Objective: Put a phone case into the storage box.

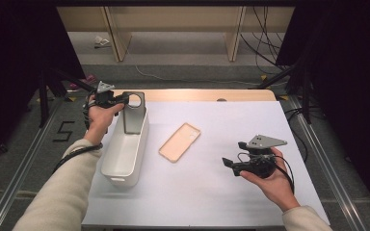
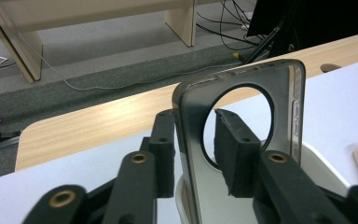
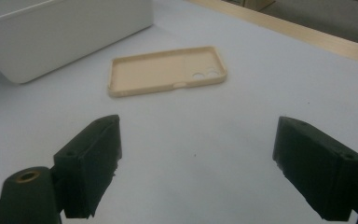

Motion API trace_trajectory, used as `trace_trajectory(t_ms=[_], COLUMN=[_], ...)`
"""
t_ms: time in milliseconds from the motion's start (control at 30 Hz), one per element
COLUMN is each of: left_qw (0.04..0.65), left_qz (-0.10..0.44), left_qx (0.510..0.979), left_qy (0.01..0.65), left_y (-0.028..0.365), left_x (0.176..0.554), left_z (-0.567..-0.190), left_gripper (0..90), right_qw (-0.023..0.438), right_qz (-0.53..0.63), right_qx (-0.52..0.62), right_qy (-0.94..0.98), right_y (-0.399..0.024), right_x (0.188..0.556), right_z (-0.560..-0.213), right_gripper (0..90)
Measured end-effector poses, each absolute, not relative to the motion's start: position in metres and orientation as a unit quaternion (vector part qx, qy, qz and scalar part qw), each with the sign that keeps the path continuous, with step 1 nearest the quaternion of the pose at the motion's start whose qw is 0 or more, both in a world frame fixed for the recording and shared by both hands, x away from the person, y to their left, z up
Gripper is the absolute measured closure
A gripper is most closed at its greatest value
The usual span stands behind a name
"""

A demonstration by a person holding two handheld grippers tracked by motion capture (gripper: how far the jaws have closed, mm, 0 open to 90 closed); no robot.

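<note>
Standing a dark translucent phone case with a round camera cutout (image 1: 134,112) upright in the white plastic bin (image 1: 124,159), centre-left of the high view.
Left gripper (image 1: 123,99) jaws flanking it, seemingly loosening for release; right gripper (image 3: 196,168) waiting wide, empty, facing the beige phone case (image 3: 166,71).

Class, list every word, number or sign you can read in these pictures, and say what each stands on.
"5": a black figure on the floor left of the table.
No readable text on the grey case, the beige case or the white bin.
</note>
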State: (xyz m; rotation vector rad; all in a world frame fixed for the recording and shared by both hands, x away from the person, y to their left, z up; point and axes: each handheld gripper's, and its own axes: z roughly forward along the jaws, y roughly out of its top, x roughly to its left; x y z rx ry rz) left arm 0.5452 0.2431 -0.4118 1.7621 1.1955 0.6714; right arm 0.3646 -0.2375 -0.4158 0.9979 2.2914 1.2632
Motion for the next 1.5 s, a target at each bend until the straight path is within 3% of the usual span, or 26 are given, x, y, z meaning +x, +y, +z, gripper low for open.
trace_trajectory(t_ms=[267, 300, 500, 567, 667, 867, 1233, 1500], left_qw=[0.438, 0.437, 0.438, 0.445, 0.447, 0.465, 0.506, 0.512], left_qz=[0.261, 0.261, 0.261, 0.26, 0.261, 0.256, 0.249, 0.243], left_qx=[0.705, 0.704, 0.692, 0.69, 0.693, 0.696, 0.692, 0.696], left_qy=[0.494, 0.496, 0.51, 0.508, 0.503, 0.484, 0.451, 0.44], left_y=[0.241, 0.241, 0.241, 0.242, 0.242, 0.24, 0.232, 0.226], left_x=[0.54, 0.54, 0.527, 0.518, 0.504, 0.465, 0.396, 0.367], left_z=[-0.405, -0.404, -0.393, -0.389, -0.384, -0.379, -0.392, -0.404], left_gripper=[38.9, 31.1, 14.9, 14.7, 7.0, 0.0, 0.0, 0.0], right_qw=[0.169, 0.17, 0.169, 0.169, 0.168, 0.168, 0.168, 0.17], right_qz=[0.444, 0.444, 0.444, 0.443, 0.443, 0.443, 0.44, 0.441], right_qx=[0.351, 0.35, 0.351, 0.351, 0.352, 0.353, 0.354, 0.352], right_qy=[0.807, 0.807, 0.807, 0.807, 0.807, 0.807, 0.808, 0.808], right_y=[-0.237, -0.237, -0.236, -0.236, -0.236, -0.235, -0.231, -0.231], right_x=[0.365, 0.365, 0.365, 0.365, 0.365, 0.366, 0.368, 0.367], right_z=[-0.416, -0.416, -0.416, -0.416, -0.416, -0.417, -0.417, -0.417], right_gripper=[16.4, 16.4, 16.3, 16.4, 16.4, 16.4, 16.3, 16.4])
